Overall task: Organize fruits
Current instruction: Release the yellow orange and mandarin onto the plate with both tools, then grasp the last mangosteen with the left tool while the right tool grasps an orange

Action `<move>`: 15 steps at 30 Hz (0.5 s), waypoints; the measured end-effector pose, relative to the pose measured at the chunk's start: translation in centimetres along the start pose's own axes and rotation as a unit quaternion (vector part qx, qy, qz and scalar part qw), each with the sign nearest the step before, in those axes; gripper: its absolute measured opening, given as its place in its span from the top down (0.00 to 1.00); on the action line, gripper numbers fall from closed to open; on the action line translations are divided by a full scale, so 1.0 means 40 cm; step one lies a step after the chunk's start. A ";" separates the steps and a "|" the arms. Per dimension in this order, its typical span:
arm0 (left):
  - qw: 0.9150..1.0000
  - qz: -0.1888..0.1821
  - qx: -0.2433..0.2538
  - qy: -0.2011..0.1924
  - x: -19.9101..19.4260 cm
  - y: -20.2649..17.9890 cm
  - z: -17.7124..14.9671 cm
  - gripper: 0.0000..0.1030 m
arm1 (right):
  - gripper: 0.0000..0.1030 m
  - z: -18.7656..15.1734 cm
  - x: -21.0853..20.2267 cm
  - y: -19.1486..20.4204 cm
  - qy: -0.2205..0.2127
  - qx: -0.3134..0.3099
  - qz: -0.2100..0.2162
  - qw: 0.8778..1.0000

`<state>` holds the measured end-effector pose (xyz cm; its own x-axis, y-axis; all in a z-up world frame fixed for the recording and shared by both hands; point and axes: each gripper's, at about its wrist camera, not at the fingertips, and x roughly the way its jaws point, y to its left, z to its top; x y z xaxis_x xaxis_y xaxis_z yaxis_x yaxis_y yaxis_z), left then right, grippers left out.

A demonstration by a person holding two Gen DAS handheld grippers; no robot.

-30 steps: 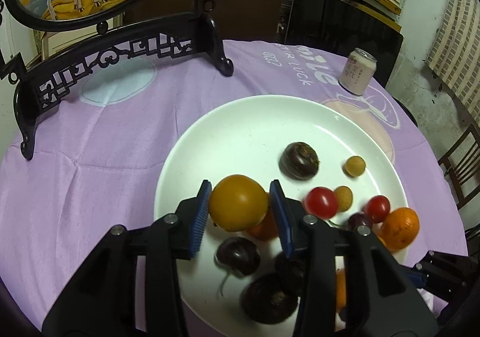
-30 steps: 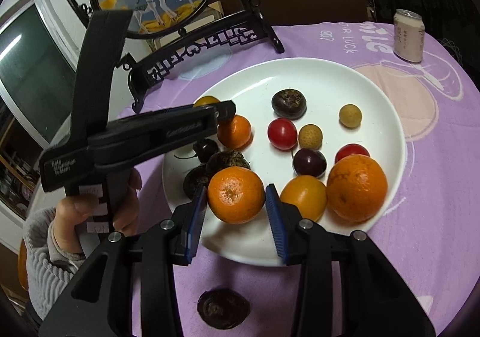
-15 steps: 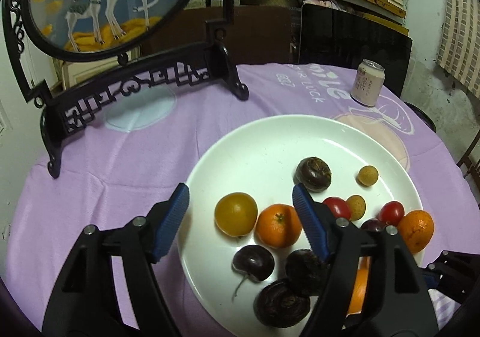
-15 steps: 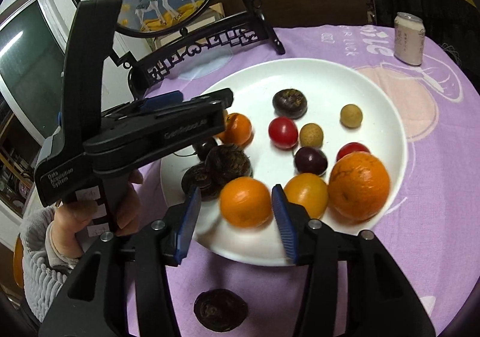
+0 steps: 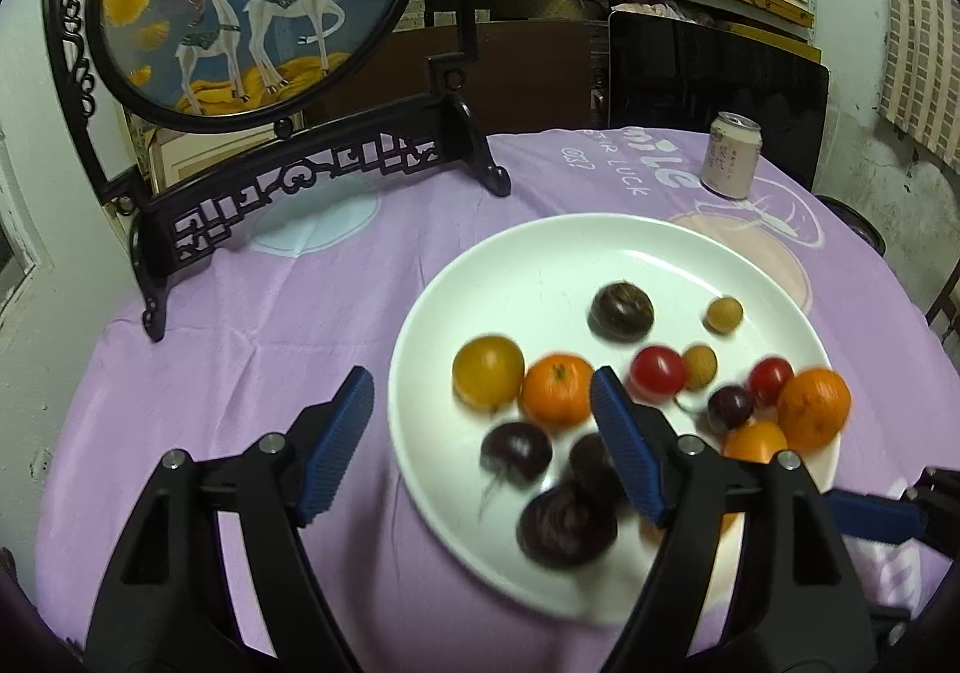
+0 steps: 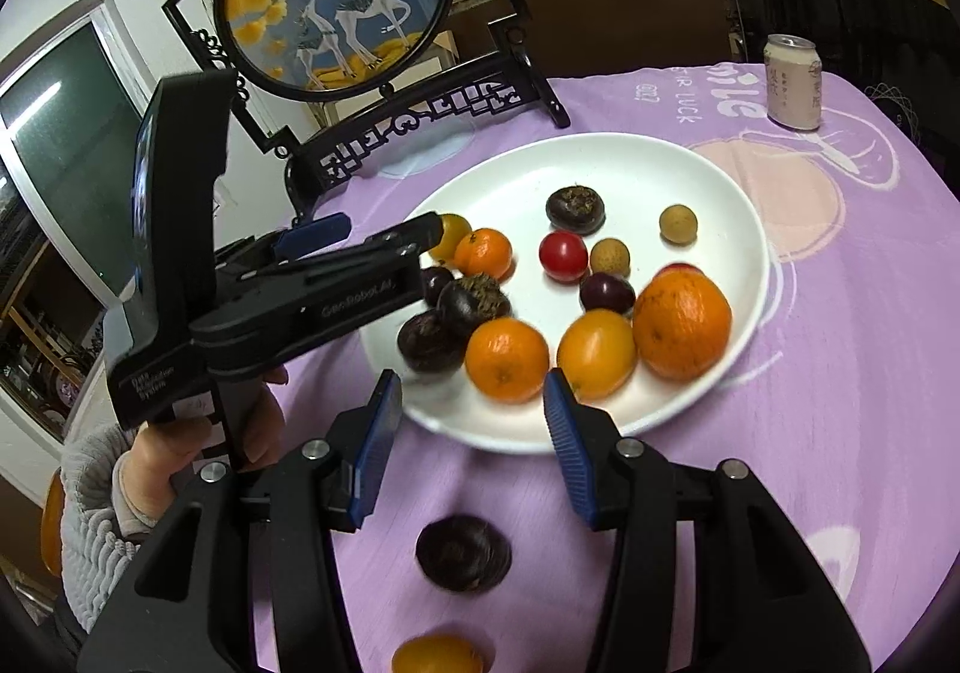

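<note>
Black hand-held gripper [image 6: 468, 433] with ribbed blue pads [image 6: 567, 454], silver screws.

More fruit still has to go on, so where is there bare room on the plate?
The white plate is bare across its far half, between the dark round fruit and the far rim, and along its left edge beside the yellow fruit. The near right side, around the big orange, is crowded.

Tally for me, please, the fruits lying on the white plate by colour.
Orange fruits: 3
Yellow fruits: 2
Red tomatoes: 2
Tan longans: 2
Dark fruits: 5
Total: 14
</note>
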<state>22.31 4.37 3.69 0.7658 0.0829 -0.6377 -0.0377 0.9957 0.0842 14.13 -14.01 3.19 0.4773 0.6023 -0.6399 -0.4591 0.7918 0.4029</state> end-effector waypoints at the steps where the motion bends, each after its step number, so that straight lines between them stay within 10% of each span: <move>1: 1.000 0.004 0.000 -0.002 -0.014 0.001 -0.014 0.23 | 0.52 -0.008 -0.006 0.001 0.000 0.000 0.002 1.000; 15: 0.999 0.003 -0.032 0.014 -0.165 0.030 -0.181 0.06 | 0.40 -0.160 -0.134 -0.026 -0.027 0.043 0.006 0.999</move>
<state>12.59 5.32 2.46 0.7472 0.0887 -0.6587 -0.0833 0.9957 0.0397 7.26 -18.71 2.01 0.5134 0.6144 -0.5991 -0.4000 0.7890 0.4663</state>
